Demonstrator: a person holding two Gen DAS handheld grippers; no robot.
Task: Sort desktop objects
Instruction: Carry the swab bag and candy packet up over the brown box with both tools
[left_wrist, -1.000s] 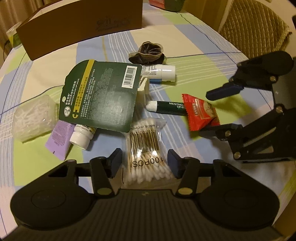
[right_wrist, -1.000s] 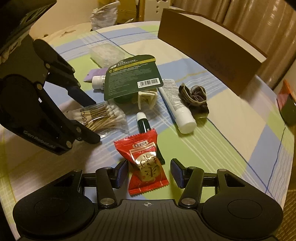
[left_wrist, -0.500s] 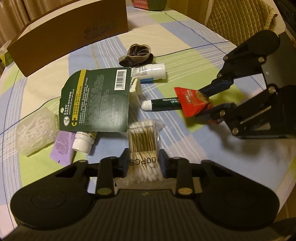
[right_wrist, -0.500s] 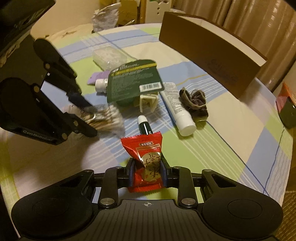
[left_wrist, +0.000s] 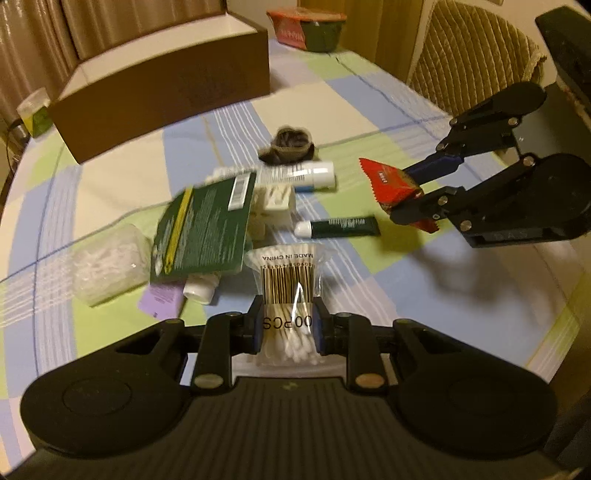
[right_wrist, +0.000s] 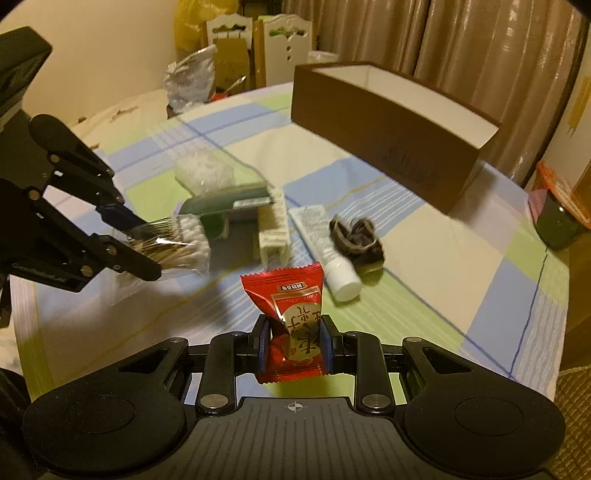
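Red crinkled snack packet (right_wrist: 293, 325), gold-printed

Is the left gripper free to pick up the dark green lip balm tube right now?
Probably not: the left gripper is shut on the cotton swab packet. The dark green lip balm tube itself lies uncovered.

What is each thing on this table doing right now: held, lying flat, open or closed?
Left claw: shut on cotton swab pack, lifted.
Right claw: shut on red candy packet, lifted.
Brown box: open top.
White tube: lying flat, capped.
Green tube: lying flat, capped.
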